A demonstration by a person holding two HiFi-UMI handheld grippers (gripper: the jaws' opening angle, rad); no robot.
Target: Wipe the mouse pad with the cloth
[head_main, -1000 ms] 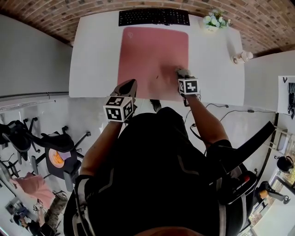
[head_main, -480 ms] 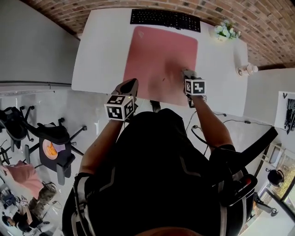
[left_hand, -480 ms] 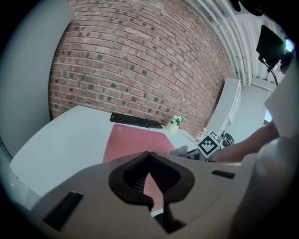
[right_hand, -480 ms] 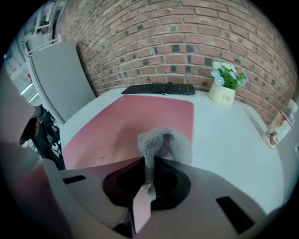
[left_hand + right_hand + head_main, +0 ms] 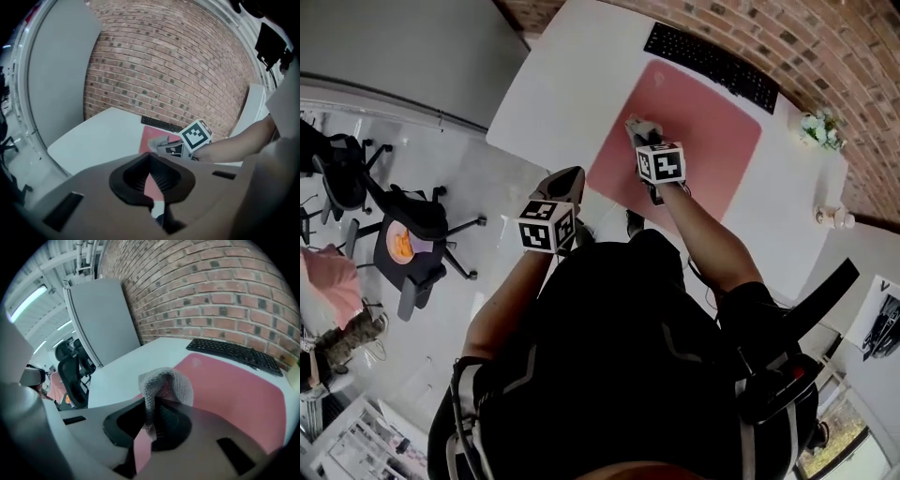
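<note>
On the pink mouse pad's (image 5: pixel 703 141) near-left part, your right gripper (image 5: pixel 639 129) clamps the grey cloth (image 5: pixel 162 383); only its own view shows the mesh weave pinched between the jaws. Only the head view places your left gripper (image 5: pixel 567 176), jaws together and empty, off the white table's (image 5: pixel 553 84) near edge.

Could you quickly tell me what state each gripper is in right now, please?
Left gripper: jaws shut, nothing between them.
Right gripper: jaws shut on the cloth, over the mouse pad.
</note>
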